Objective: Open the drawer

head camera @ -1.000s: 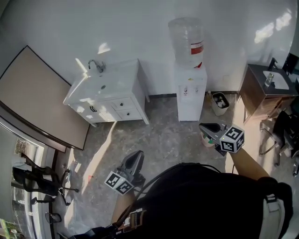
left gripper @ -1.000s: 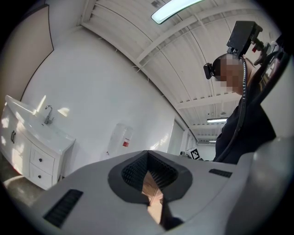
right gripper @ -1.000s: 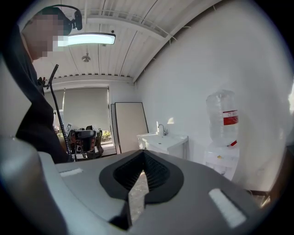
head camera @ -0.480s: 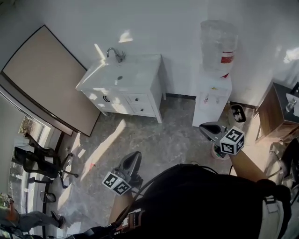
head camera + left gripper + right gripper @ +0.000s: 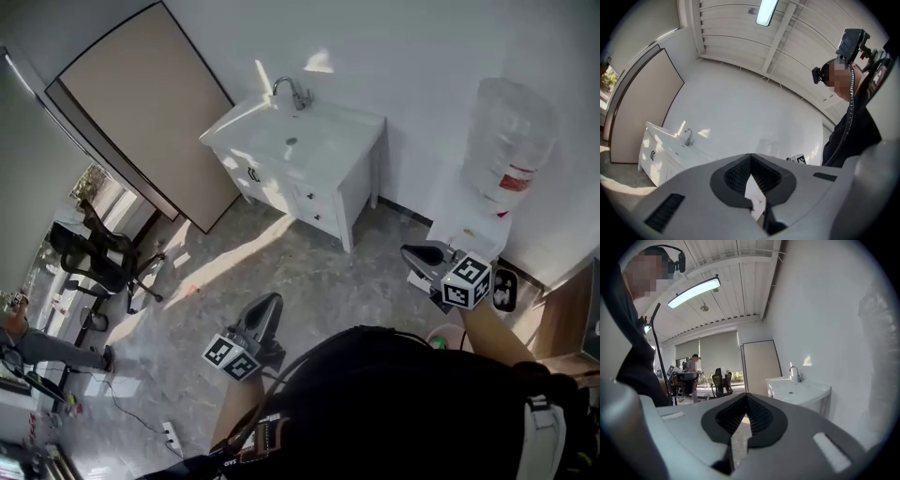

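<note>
A white vanity cabinet (image 5: 323,141) with a sink and tap stands against the far wall; its drawers (image 5: 311,201) are all closed. My left gripper (image 5: 265,314) is held low over the floor, well short of the cabinet, jaws shut and empty. My right gripper (image 5: 422,255) hovers further right, near the water dispenser (image 5: 492,178), also shut with nothing in it. In the left gripper view the cabinet (image 5: 661,157) lies far off to the left of the shut gripper (image 5: 757,213). The right gripper view shows the cabinet (image 5: 799,392) to the right of its shut gripper (image 5: 738,451).
A large beige board (image 5: 141,103) leans on the wall left of the cabinet. An office chair (image 5: 98,258) and a person (image 5: 19,333) are at the far left. A bin (image 5: 504,291) sits beside the dispenser. A power strip (image 5: 172,433) lies on the floor.
The view has swung left: the cabinet has shifted from upper left to upper middle and looks nearer. The wooden vanity at the right has left the view. Both grippers stay shut.
</note>
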Action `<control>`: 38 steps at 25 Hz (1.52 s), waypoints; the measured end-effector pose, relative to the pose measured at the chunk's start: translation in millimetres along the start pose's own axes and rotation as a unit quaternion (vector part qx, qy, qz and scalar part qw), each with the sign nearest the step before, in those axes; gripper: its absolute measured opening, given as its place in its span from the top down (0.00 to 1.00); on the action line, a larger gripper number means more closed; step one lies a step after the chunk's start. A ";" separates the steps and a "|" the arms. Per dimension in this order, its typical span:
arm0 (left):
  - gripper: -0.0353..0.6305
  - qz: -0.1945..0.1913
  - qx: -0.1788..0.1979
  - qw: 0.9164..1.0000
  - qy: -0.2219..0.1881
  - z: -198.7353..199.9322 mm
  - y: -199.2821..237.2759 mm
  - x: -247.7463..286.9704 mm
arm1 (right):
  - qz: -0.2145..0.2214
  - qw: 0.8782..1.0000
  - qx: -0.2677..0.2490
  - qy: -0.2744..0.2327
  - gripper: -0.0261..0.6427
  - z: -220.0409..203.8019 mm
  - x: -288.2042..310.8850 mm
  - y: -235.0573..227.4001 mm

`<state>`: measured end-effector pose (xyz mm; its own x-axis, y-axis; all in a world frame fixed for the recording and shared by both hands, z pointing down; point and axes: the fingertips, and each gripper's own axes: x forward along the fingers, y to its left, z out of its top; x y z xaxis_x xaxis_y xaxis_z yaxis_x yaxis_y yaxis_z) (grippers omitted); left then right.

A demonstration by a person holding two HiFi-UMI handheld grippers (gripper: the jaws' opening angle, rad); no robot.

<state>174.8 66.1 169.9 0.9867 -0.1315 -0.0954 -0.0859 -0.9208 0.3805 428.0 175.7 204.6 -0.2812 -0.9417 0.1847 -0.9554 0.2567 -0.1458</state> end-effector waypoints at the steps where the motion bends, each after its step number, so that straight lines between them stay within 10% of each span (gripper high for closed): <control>1: 0.95 0.011 0.002 1.000 0.000 -2.0 -0.9 5.0 | 0.012 1.000 -0.001 0.003 0.96 -0.1 5.4 -8.6; 16: 0.95 0.170 -0.006 0.985 -0.033 -7.7 47.2 -43.2 | 0.169 0.984 -0.024 0.052 0.96 -4.9 146.8 -8.1; 38: 0.95 0.139 0.003 0.989 -0.053 80.1 284.2 -120.1 | 0.155 0.980 -0.045 0.113 0.96 13.1 396.0 54.0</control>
<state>20.8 -209.3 215.8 0.9050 -0.4171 -0.0829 -0.3531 -0.8457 0.4002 266.3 -186.2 257.2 -0.5632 -0.7451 0.3574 -0.8216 0.5513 -0.1453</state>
